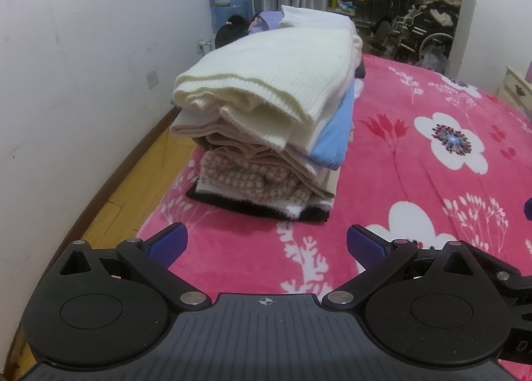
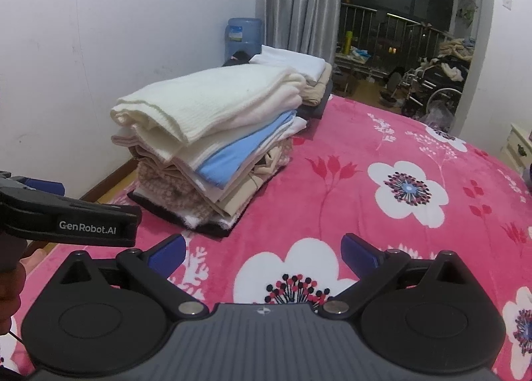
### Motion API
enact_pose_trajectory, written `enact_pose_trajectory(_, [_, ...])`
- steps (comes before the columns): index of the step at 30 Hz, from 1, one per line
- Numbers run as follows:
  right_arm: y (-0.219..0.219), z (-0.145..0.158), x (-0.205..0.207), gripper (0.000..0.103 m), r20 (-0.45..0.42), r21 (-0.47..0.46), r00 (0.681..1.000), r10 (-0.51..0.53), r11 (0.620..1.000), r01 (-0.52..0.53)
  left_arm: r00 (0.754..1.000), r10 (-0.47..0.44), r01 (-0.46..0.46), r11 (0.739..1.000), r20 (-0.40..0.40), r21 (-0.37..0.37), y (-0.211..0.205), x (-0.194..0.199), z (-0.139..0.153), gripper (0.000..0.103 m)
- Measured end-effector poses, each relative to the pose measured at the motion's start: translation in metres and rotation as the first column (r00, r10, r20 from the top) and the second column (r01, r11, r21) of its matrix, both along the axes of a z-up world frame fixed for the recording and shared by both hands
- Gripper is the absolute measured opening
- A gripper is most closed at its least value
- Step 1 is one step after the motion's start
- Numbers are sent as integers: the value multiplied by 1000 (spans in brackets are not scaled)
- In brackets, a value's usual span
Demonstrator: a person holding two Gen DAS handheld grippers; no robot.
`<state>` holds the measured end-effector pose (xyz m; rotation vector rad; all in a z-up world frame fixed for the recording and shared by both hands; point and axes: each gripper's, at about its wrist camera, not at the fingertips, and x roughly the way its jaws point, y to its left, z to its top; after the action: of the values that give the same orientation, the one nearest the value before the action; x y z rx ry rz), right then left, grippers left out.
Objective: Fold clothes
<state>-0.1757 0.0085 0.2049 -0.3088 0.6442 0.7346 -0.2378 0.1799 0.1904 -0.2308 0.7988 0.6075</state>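
Tall stack of folded clothes (image 1: pixel 266 134), cream ribbed knit on top, sits on pink floral fleece blanket (image 1: pixel 415 181). Left gripper (image 1: pixel 266 248): stack at 12 o'clock, apart, jaws spread, empty. Right gripper (image 2: pixel 262 256): stack (image 2: pixel 212 138) at 11 o'clock, jaws spread, empty.

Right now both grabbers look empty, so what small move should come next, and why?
Probably lift both away to fetch another garment. The left gripper and right gripper are open over bare blanket, and the stack of clothes looks folded.

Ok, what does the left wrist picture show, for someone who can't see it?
A tall stack of folded clothes, cream sweater on top, sits on a pink flowered blanket. The open left gripper hovers before it, holding nothing.
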Motion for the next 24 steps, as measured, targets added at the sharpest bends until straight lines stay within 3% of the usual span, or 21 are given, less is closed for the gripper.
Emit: enact_pose_trajectory(24, [5, 0, 3, 102, 5, -41, 1000, -17, 999, 17, 1000, 23, -23, 1000, 0, -5, 8, -1, 3, 103])
